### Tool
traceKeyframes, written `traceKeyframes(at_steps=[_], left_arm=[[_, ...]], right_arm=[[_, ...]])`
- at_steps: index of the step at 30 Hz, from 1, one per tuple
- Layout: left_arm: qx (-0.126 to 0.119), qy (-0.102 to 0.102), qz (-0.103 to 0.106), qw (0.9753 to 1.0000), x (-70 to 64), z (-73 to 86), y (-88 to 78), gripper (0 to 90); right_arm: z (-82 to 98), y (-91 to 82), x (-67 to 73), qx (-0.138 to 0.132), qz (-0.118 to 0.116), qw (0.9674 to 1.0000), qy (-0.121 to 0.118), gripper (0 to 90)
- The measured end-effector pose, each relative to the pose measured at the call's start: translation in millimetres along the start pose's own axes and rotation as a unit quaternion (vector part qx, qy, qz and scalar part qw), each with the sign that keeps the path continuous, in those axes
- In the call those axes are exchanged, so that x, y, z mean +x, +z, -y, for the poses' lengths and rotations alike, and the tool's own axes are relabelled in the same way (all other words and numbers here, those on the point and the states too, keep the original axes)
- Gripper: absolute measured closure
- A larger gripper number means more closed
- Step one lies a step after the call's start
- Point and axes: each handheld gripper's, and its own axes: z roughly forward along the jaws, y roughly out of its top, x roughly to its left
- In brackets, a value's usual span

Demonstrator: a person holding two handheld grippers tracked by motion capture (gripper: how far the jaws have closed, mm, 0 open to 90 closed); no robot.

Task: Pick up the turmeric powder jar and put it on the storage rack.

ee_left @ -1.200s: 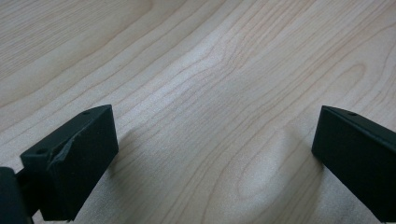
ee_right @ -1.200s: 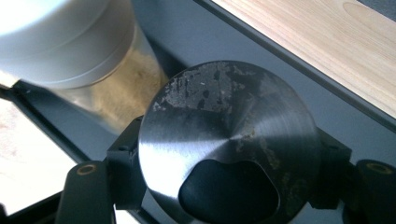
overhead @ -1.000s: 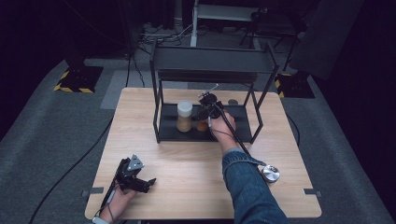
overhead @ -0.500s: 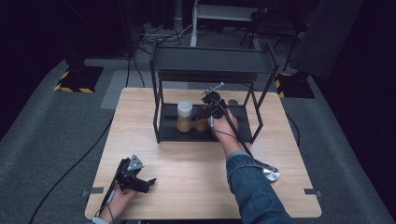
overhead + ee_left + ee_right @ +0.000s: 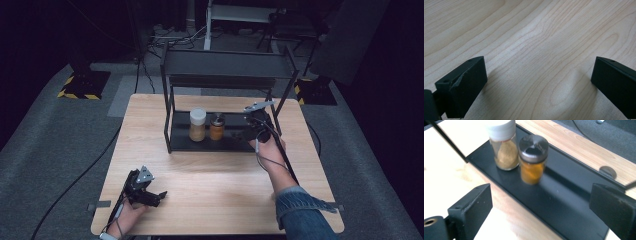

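Two spice jars stand side by side on the lower shelf of a black rack: a white-lidded jar of tan powder and a metal-lidded jar of orange powder. My right gripper hovers open over the shelf's right part, just right of the orange jar, pointing at it with nothing between its jaws. My left gripper rests open on the bare wood near the table's front left corner.
The rack's black bottom tray has free room to the right of the jars. Rack posts and an upper shelf frame the jars. A small round disc lies on the wooden table behind the rack. Cables trail from both grippers.
My right gripper has drawn back to the right, away from the orange jar, which stays standing on the shelf. The left gripper has not moved.
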Motion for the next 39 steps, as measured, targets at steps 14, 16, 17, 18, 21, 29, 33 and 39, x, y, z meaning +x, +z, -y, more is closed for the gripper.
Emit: traceKeyframes(at_steps=[14,16,17,18,21,29,33,39], left_arm=[[0.0,0.0,-0.001,1.0,-0.5,0.0,-0.1,0.0],[0.0,0.0,-0.001,1.0,-0.5,0.0,-0.1,0.0],[0.0,0.0,-0.001,1.0,-0.5,0.0,-0.1,0.0],[0.0,0.0,-0.001,1.0,-0.5,0.0,-0.1,0.0],[0.0,0.0,-0.001,1.0,-0.5,0.0,-0.1,0.0],[0.0,0.0,-0.001,1.0,-0.5,0.1,-0.1,0.0],[0.0,0.0,-0.001,1.0,-0.5,0.0,-0.1,0.0],[0.0,0.0,-0.001,1.0,-0.6,0.1,-0.2,0.0]], right_arm=[[73.6,-77.9,-14.7,-0.032,-0.002,0.9994,0.014,1.6],[85.4,-87.6,-15.1,-0.037,0.0,0.9992,0.017,1.6],[90.5,-92.0,-15.2,-0.037,0.002,0.9991,0.017,1.6],[95.5,-96.1,-15.5,-0.038,0.004,0.9991,0.019,1.6],[110.4,-107.2,-14.9,-0.04,0.01,0.999,0.021,1.5],[142.9,-129.5,-6.2,-0.044,0.024,0.9986,0.019,1.2],[160.8,-137.2,-3.8,-0.051,0.021,0.9981,0.027,1.2],[180.3,-140.5,0.9,-0.058,0.019,0.9975,0.036,1.1]])
